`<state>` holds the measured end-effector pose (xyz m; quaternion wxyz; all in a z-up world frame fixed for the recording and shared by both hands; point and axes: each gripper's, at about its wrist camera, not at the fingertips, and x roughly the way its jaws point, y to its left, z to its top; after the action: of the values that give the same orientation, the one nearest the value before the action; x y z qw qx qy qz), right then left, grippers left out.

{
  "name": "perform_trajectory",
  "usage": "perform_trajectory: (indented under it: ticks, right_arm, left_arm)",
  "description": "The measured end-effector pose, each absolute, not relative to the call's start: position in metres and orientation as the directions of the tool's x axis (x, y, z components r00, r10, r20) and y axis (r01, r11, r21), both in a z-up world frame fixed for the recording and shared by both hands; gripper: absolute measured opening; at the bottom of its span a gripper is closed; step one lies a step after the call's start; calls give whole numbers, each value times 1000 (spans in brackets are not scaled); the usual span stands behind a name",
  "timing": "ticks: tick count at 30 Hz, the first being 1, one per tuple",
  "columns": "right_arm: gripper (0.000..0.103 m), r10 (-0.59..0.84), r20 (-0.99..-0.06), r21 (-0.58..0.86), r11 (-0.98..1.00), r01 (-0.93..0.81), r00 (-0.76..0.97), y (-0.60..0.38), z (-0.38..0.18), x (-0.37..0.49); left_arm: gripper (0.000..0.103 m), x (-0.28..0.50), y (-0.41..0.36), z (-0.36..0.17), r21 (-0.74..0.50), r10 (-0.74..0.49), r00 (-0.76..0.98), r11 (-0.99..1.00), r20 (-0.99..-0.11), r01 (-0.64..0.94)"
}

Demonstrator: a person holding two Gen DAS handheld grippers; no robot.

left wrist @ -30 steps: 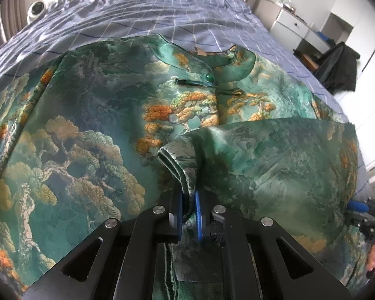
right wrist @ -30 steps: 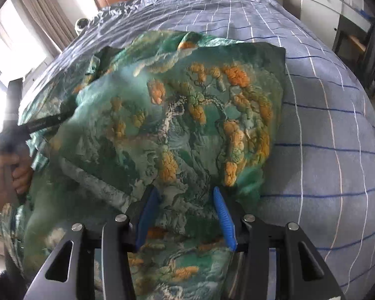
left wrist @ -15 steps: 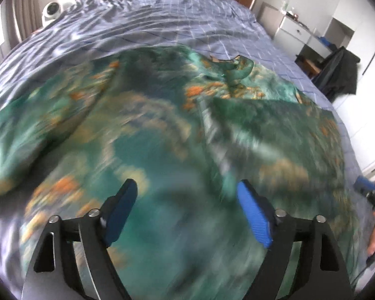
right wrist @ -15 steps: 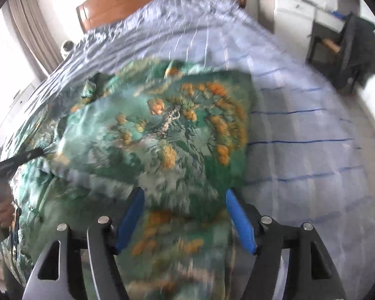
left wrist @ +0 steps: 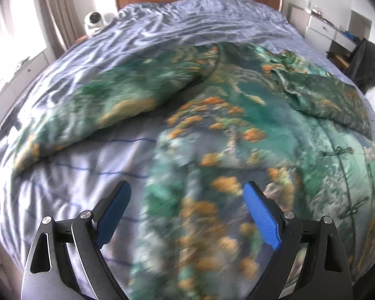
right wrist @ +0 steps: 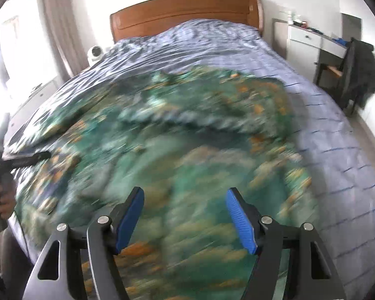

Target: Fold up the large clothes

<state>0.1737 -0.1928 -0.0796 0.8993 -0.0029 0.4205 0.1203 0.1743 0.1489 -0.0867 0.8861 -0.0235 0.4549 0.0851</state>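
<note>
A large green garment [left wrist: 237, 135] with orange tree print lies spread on the bed. Its right sleeve [left wrist: 330, 100] is folded in over the body; its left sleeve [left wrist: 107, 100] stretches out to the left. The garment also fills the right wrist view [right wrist: 187, 150], blurred by motion. My left gripper [left wrist: 187, 205] is open and empty above the garment's lower left part. My right gripper [right wrist: 185, 212] is open and empty above the lower part. The other hand-held gripper [right wrist: 25, 157] shows at the left edge of the right wrist view.
The bed has a blue-grey checked cover [left wrist: 187, 25] and a wooden headboard [right wrist: 185, 12]. A white round device [left wrist: 95, 20] sits at the bed's far left. A white desk [right wrist: 312, 37] and a chair with a dark jacket [right wrist: 360, 70] stand to the right.
My left gripper let go of the folded sleeve and opened. Both grippers pulled back and up from the garment, and the left one swung toward the left side.
</note>
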Motion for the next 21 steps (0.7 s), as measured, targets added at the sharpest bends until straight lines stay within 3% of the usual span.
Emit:
perform_trajectory:
  ticks: [7, 21]
  right_arm:
    - [70, 218, -760, -9, 939, -345, 612, -144, -83, 142]
    - [70, 205, -766, -9, 944, -329, 609, -135, -83, 134]
  left_arm:
    - [96, 168, 184, -94, 12, 157, 562, 968, -812, -252]
    - [96, 169, 248, -116, -108, 128, 523, 912, -843, -396]
